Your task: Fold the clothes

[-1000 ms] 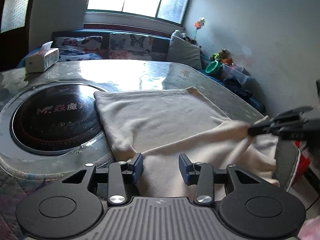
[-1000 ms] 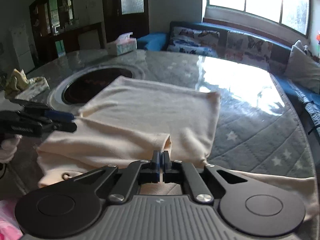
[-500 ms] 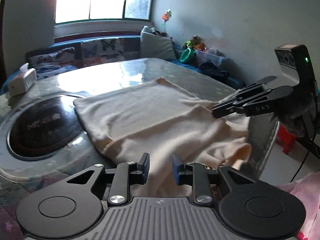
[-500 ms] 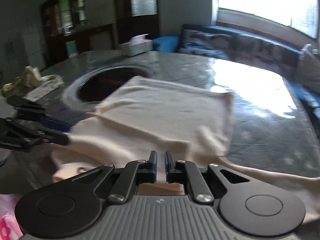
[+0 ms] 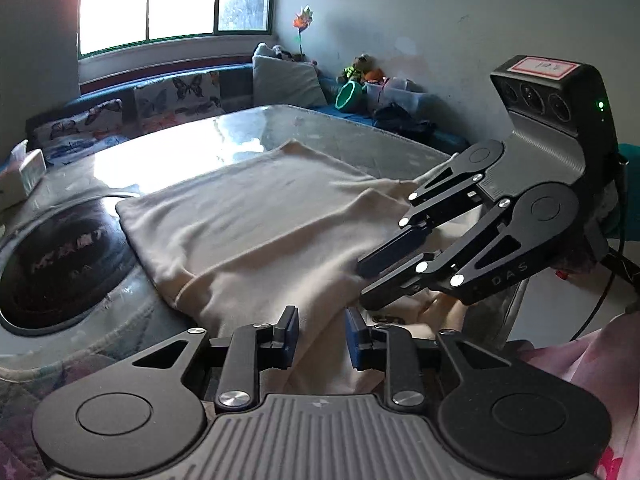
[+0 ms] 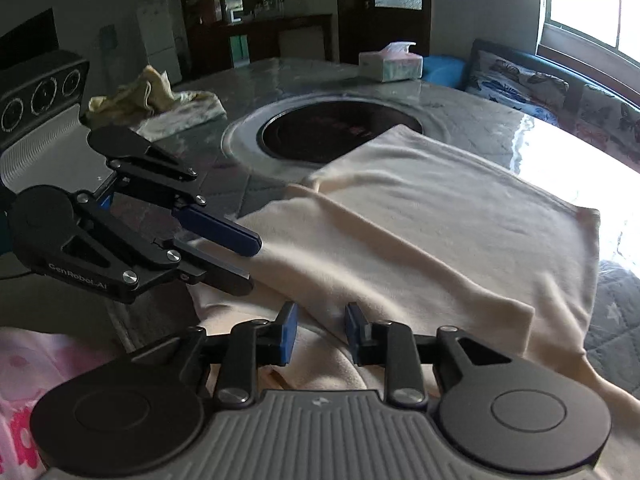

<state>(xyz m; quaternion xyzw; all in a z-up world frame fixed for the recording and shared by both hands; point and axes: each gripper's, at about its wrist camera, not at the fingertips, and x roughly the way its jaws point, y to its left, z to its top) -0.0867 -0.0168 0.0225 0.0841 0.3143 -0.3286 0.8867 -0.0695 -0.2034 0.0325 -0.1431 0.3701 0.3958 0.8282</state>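
**Cream knit garment, part-folded, at table's near edge**

Left gripper (image 5: 321, 336): jaws parted, cloth running up between the blue pads, nothing pinched. Right gripper (image 6: 318, 332): jaws likewise parted over the same near hem, empty. The two tools sit close together, fingers angled toward one another.

Item: cream garment (image 6: 420, 232), spread on the table (image 6: 624, 320). The near portion hangs over the table edge; a doubled layer lies diagonally across the middle; the far corner lies just beside the dark round hob (image 6: 336, 130) set in the tabletop.

Handling, judged: light, limp, slightly fleecy; it will drape and wrinkle, not slide freely. Best taken at the near hem, one corner per gripper, pinching both layers at the doubled edge.

Beyond: crumpled yellow cloth (image 6: 136, 94); tissue box (image 6: 390, 62).
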